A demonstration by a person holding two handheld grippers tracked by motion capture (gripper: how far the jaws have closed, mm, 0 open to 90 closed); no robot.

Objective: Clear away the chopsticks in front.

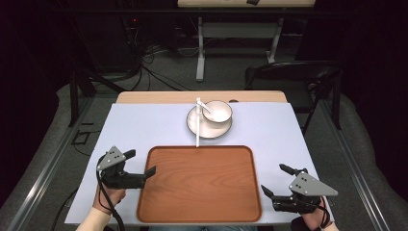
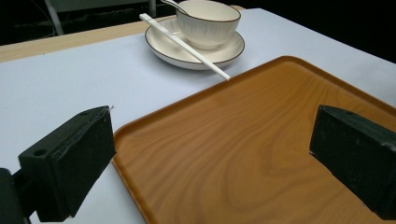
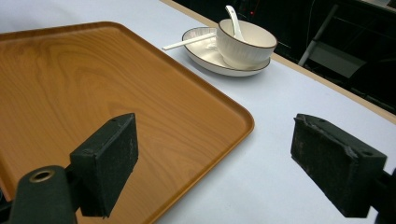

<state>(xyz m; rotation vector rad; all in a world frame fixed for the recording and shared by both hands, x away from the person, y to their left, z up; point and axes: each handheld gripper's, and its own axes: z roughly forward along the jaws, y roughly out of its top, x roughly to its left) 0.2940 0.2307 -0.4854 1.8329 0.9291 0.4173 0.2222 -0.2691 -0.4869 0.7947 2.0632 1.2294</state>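
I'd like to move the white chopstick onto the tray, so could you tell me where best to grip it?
Probably grip the chopstick at its near end, which juts past the plate rim above the table. Come from above, jaws across its thin shaft; the bowl crowds the far end.

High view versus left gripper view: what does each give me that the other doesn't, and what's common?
High view alone: both hand-held tongs, left and right, open beside the tray, plus the black chair beyond the table.

Left gripper view alone: a close look between its own open pads, straddling the tray's near corner.

Both: the wooden tray, the bowl on its plate, and the white chopsticks lying across the plate.
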